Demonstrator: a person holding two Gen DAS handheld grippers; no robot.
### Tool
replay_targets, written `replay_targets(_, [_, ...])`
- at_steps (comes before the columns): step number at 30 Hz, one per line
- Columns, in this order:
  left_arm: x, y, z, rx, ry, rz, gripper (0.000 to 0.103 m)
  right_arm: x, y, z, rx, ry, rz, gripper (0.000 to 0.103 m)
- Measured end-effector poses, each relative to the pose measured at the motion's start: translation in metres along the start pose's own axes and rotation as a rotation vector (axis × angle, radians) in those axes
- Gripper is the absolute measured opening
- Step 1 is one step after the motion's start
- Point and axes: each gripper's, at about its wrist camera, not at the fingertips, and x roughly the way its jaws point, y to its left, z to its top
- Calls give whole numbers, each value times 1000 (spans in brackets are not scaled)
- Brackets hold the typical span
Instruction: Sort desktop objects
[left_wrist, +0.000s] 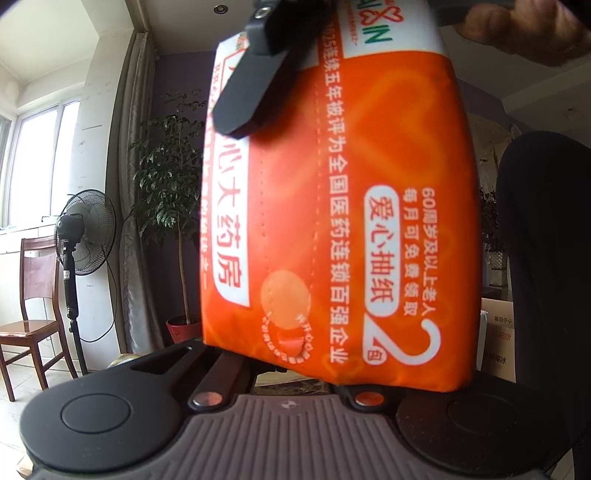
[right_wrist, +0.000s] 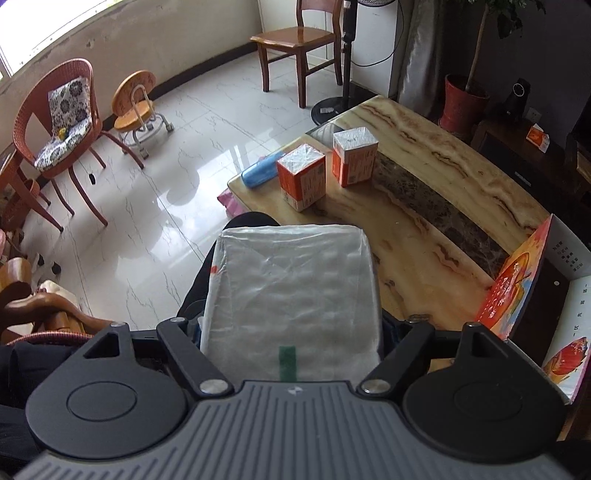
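An orange tissue pack (left_wrist: 351, 203) with white print hangs in the air and fills the left wrist view. My right gripper (right_wrist: 291, 280) is shut on it. One of its black fingers (left_wrist: 251, 85) lies along the pack's upper left side, and a hand (left_wrist: 517, 29) shows at the top right. In the right wrist view the pack's white plastic end (right_wrist: 295, 288) sits between the widely spread jaws. The left gripper's base (left_wrist: 288, 424) sits just below the pack. Its jaws are drawn together with nothing in them, and its fingertips do not show.
Two more orange tissue packs (right_wrist: 301, 177) (right_wrist: 354, 157) stand upright on the marble table (right_wrist: 443, 177), with a blue roll (right_wrist: 260, 172) at its corner. An open printed carton (right_wrist: 517, 295) stands at the right. A dark-clothed knee (right_wrist: 251, 221) is under the pack. Chairs, a fan and a potted plant stand beyond.
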Motion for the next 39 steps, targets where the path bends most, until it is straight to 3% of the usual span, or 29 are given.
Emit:
replay_targets(18, [1,1,-2,-2,11,-4,0,9,25,5,-131,130,-21,84])
replay_targets(29, [1,3,-3,-7,14,-1,0,3,24,2,-142,113,-32,81])
replay_targets(36, [40,41,-13,0,19,-2,0,3,21,-3,-154,83,-23,79])
replay_targets(38, [-8,-34,-20,5,17,0,0,3,21,-5,-156,65,-21,78])
replay_targets(39, [-9,-36,-21,4,21,2,0,3,20,-7,-157,48,-20,78])
